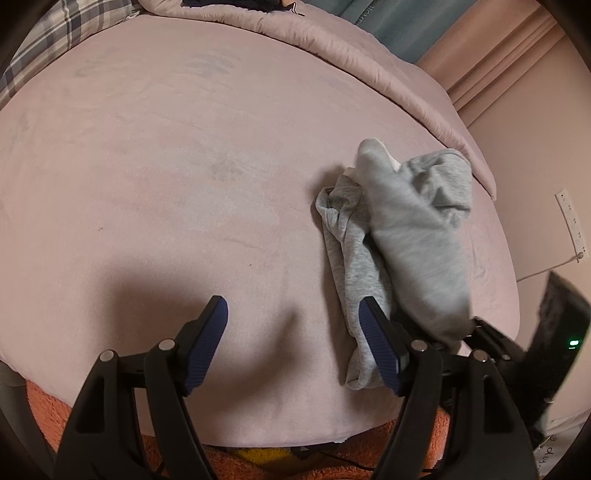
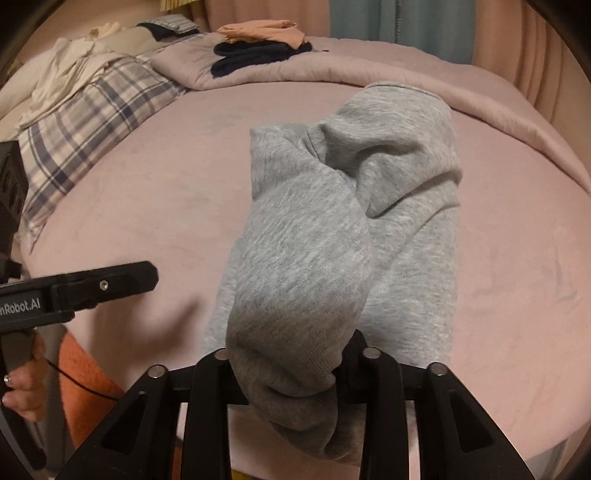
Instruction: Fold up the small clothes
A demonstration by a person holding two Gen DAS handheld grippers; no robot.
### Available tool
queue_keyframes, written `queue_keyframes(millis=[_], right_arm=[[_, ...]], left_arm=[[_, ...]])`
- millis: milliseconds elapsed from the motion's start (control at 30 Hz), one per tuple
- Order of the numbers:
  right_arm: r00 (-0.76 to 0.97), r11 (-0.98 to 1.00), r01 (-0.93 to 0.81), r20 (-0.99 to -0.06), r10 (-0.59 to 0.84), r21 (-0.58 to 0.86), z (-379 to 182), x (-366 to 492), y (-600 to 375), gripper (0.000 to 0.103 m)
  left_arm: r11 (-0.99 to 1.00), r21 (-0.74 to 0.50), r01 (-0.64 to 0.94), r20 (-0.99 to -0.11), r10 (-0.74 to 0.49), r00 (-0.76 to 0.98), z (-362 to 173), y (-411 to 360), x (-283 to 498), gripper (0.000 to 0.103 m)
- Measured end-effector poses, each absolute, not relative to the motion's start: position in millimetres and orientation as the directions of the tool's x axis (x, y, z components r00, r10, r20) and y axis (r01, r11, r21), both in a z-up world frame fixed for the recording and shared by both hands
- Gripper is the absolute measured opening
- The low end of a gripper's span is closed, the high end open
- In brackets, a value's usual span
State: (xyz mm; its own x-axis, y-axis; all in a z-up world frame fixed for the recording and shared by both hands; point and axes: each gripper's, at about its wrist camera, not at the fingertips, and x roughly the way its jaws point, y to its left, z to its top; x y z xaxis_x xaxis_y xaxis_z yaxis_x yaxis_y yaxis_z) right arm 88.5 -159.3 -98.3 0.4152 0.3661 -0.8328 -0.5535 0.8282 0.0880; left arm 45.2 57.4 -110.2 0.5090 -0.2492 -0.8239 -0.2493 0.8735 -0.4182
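A grey sweat garment [image 1: 417,236] lies bunched on the right side of the pink bed [image 1: 166,166]. In the right wrist view one thick fold of the garment [image 2: 314,240] rises off the bed and fills the gap between the jaws of my right gripper [image 2: 291,354]. Its pads are hidden under the cloth. My left gripper [image 1: 293,302] hovers open over bare sheet just left of the garment, and its right pad almost touches the cloth's near edge. One of its fingers [image 2: 122,280] shows at the left of the right wrist view.
A plaid pillow [image 2: 85,122] and a pale sheet lie at the far left. Folded dark clothes [image 2: 255,55] with a peach piece [image 2: 266,31] on top sit on the rolled quilt [image 1: 332,48]. An orange rug [image 1: 44,410] lies below the bed's near edge. A hand [image 2: 22,384] holds the left tool.
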Motion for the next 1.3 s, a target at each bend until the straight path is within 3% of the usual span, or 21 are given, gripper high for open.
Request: queue_keyframes(millis=[167,233,467,600,733,967,1100,1300], right_arm=[[0.373,0.823,-0.547,-0.836,0.403,0.153,-113.5,92.4,-157.6,0.053],[0.341,0.805,-0.556,-0.826,0.448,0.207,-110.6,92.4,-158.5,0.069],[0.288,0.779,-0.497,-0.774,0.564,0.383,-89.5,94.4,-191.3,0.069],[0.365,0.814,-0.457,-0.759,0.539,0.358,-79.8,91.8,-211.0,0.079],[0.426,0.863,-0.399,-0.771,0.473,0.309,-79.8,95.5,-224.9,0.08],[0.432,0.895,-0.316,-0.792,0.431,0.315,-90.7,104.6,-238.5,0.08],[0.42,0.901,-0.298,-0.804,0.421,0.316,-94.8,104.3,-247.6,0.08],[0.414,0.903,-0.284,-0.809,0.418,0.321,-97.5,105.1,-249.6,0.081]], left_arm=[[0.872,-0.428,-0.237,-0.818,-0.263,0.512,-104.4,56.1,50.6,0.074],[0.877,-0.426,-0.223,-0.812,-0.263,0.521,-98.2,53.7,53.2,0.074],[0.873,-0.467,-0.139,-0.761,-0.316,0.567,-72.5,41.6,68.8,0.081],[0.859,-0.507,-0.067,-0.725,-0.384,0.572,-62.7,25.7,80.7,0.084],[0.861,-0.509,-0.015,-0.728,-0.422,0.54,-69.5,1.2,95.9,0.084],[0.901,-0.424,-0.088,-0.849,-0.362,0.386,-135.1,-12.0,108.9,0.086],[0.84,-0.517,-0.163,-0.82,-0.433,0.373,-155.7,5.7,98.1,0.088],[0.834,-0.518,-0.191,-0.82,-0.42,0.387,-161.1,17.1,79.5,0.09]])
